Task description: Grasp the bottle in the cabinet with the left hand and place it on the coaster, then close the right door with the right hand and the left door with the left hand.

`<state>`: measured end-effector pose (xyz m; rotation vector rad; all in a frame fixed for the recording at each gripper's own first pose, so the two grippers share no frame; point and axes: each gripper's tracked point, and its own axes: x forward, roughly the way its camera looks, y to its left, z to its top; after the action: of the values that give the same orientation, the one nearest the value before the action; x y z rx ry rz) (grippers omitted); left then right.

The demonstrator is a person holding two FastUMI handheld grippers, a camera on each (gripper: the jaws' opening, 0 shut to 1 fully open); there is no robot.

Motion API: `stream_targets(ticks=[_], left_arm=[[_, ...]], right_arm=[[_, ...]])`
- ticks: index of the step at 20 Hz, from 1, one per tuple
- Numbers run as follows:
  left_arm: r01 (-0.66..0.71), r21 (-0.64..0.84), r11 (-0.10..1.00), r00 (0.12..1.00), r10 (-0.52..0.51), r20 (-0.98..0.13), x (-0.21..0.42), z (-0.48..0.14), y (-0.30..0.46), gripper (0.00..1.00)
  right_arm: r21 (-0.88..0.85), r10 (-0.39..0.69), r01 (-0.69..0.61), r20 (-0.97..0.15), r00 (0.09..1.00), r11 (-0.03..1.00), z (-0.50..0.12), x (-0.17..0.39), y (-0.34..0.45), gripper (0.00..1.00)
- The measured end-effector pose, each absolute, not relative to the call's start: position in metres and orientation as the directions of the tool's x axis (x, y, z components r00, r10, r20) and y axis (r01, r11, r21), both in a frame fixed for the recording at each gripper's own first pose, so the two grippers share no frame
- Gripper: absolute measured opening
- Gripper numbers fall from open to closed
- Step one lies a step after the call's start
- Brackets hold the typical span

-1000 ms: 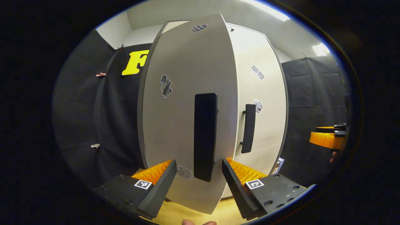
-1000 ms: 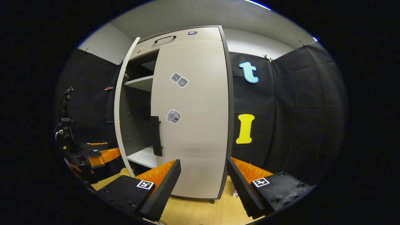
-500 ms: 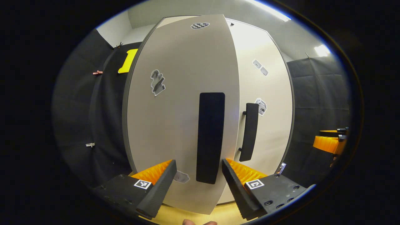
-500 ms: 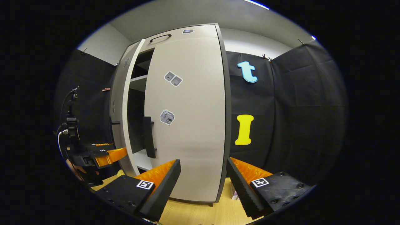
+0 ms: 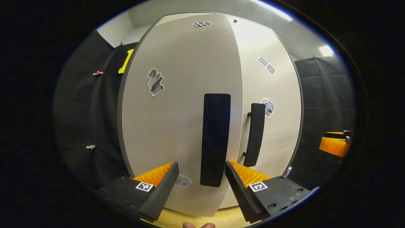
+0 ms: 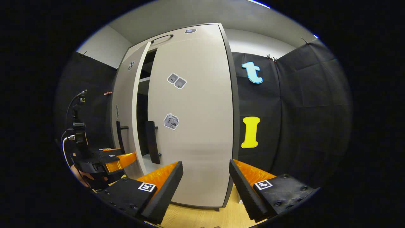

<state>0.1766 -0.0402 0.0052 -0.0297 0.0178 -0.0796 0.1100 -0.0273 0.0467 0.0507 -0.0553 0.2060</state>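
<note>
Cabinet (image 6: 190, 126): tall, pale, standing on a light wooden floor (image 6: 202, 217) against the black cloth wall.
Right door (image 6: 193, 142): flat against the cabinet front, shut; two small stickers on its face; its dark vertical handle (image 5: 255, 134) sits near its inner edge.
Left door (image 5: 177, 126): close in front of the left gripper view, not quite shut. In the right gripper view it (image 6: 126, 110) stands at an angle with a narrow dark gap between it and the right door, a shelf edge visible in the gap.
Left door handle (image 5: 215, 139): long, dark, upright bar, just ahead of the left tool and lined up between its fingers.
Left hand-held gripper (image 5: 202, 183): fingers spread wide, nothing between them; not touching the handle as far as can be told. In the right gripper view it (image 6: 121, 160) sits low beside the left door, with a hand (image 6: 80, 175) behind it.
Right hand-held gripper (image 6: 205, 185): fingers spread wide, holding nothing, facing the lower part of the right door, apart from it.
Bottle and coaster: whereabouts cannot be told.
</note>
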Motion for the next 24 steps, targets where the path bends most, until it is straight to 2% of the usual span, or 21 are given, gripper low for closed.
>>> stream_targets(ticks=[1,2,8,9,10,24], left_arm=[[0.083,-0.028,0.996,0.996,-0.083,-0.013,0.173,0.007,-0.039,0.91],[0.086,-0.025,0.996,0.996,-0.087,-0.013,0.167,0.009,-0.04,0.94],[0.09,-0.016,0.996,0.996,-0.091,-0.008,0.121,0.016,-0.034,0.95],[0.091,-0.007,0.996,0.996,-0.091,-0.008,0.112,0.016,-0.033,0.95],[0.091,0.002,0.996,0.996,-0.091,-0.009,0.104,0.018,-0.032,0.95],[0.091,-0.023,0.996,0.996,-0.091,-0.007,0.013,0.022,-0.008,0.95]], right_arm=[[0.048,0.204,-0.207,0.063,0.977,0.977,0.048,0.108,-0.026,0.97],[0.051,0.204,-0.207,0.064,0.977,0.977,0.049,0.105,-0.025,0.97],[0.057,0.205,-0.209,0.078,0.976,0.976,0.056,0.079,-0.013,0.97],[0.055,0.204,-0.209,0.079,0.976,0.976,0.057,0.073,-0.011,1.0],[0.054,0.205,-0.21,0.081,0.975,0.976,0.057,0.068,-0.008,0.97],[0.074,0.205,-0.211,0.086,0.975,0.975,0.059,0.003,0.022,0.97]])
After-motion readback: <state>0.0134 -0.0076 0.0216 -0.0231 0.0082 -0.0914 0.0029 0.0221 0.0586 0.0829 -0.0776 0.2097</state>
